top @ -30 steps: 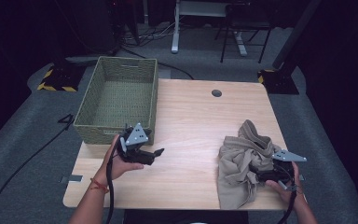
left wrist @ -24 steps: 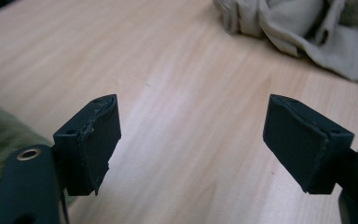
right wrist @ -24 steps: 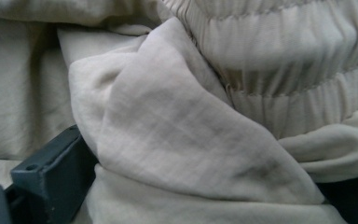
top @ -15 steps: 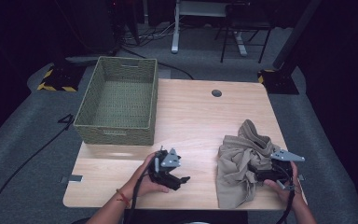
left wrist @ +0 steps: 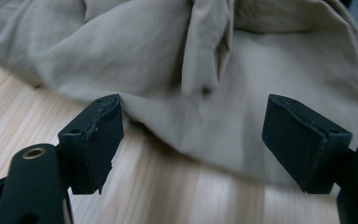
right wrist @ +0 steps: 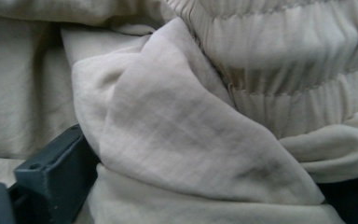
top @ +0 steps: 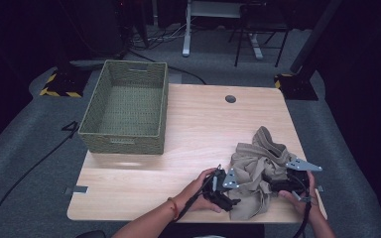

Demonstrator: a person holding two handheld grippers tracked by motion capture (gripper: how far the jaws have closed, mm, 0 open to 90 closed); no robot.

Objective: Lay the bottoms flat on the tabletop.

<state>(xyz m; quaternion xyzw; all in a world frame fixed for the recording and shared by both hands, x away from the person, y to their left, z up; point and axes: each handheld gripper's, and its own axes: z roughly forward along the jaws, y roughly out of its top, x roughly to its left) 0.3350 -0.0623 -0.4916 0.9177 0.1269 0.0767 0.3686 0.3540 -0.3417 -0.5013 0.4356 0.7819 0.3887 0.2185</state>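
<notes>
We're working the crumpled beige trousers (top: 258, 171), lying at the lower right of the table (top: 198, 129) in the high view. Right claw (top: 284, 185) is clenched on a fold of the cloth near the elastic waistband (right wrist: 279, 70); in the right gripper view fabric is bunching over its jaws. Left claw (top: 226, 191) is sitting at the cloth's left edge, released: in the left gripper view its pads (left wrist: 98, 140) are standing wide with the cloth edge lying between them, nothing pinched. We're judging this as the second-grasp step. Next move calls for pushing the left claw a bit further over the edge, then closing. The basket (top: 129, 111), upper left of the frame, is looking like the likely drop spot.
</notes>
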